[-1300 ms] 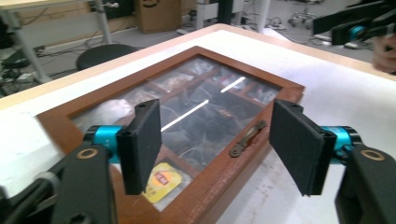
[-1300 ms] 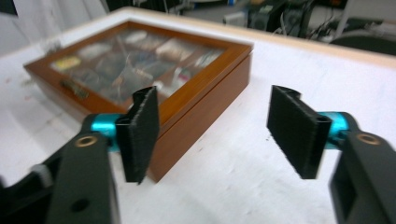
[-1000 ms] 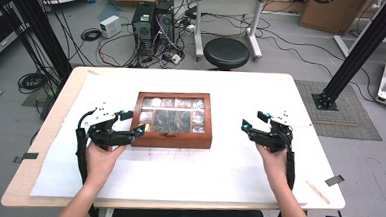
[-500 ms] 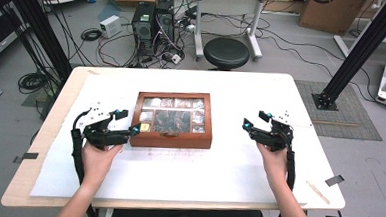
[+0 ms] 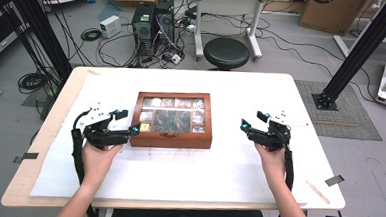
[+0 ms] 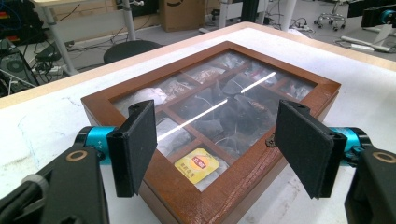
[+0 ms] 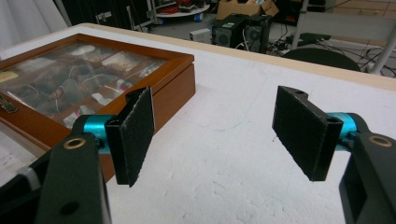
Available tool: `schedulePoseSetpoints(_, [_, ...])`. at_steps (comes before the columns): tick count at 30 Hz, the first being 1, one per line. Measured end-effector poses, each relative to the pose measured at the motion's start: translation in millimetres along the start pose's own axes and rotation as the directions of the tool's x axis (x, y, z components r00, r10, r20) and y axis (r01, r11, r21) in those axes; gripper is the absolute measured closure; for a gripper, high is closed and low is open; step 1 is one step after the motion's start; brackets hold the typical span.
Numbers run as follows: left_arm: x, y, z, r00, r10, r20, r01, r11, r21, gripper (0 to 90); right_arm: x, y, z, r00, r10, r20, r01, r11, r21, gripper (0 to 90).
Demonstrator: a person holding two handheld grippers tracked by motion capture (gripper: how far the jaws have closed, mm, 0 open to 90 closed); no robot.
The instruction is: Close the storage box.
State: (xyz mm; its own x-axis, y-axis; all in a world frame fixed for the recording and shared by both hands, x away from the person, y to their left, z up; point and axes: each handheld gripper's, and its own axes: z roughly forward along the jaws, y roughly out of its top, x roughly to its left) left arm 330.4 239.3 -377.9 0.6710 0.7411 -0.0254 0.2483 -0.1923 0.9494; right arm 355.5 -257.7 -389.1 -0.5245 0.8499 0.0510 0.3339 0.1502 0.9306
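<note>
High view: the wooden tea box (image 5: 172, 119) sits mid-frame on the white table (image 5: 228, 170), long axis running left-right. The left gripper (image 5: 128, 124) is right at its lower-left corner; the right gripper (image 5: 250, 124) hangs well apart on the right, so left's clearly nearer.

Left gripper view: 2 jaws spread wide with nothing between the pads, that box corner sitting just beyond them. Yellow tea bag (image 6: 198, 165) under the glass lid.

Right gripper view: jaws released too, box (image 7: 93, 79) off in the upper left.

Lab: floor cables (image 5: 109, 41), computer towers (image 5: 155, 24)
</note>
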Motion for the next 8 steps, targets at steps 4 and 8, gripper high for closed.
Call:
schedulePoseSetpoints(4, [0.0, -0.1, 0.4, 1.0, 0.002, 0.0, -0.002, 1.0, 0.002, 29.8, -0.8, -0.2, 0.2, 1.0, 0.005, 0.003, -0.006, 1.0, 0.004, 29.2])
schedulePoseSetpoints(8, [0.3, -0.2, 0.7, 1.0, 0.0, -0.003, 0.0, 1.0, -0.001, 29.8, -1.8, -0.5, 0.5, 0.9999, 0.012, 0.011, -0.012, 1.0, 0.01, 27.1])
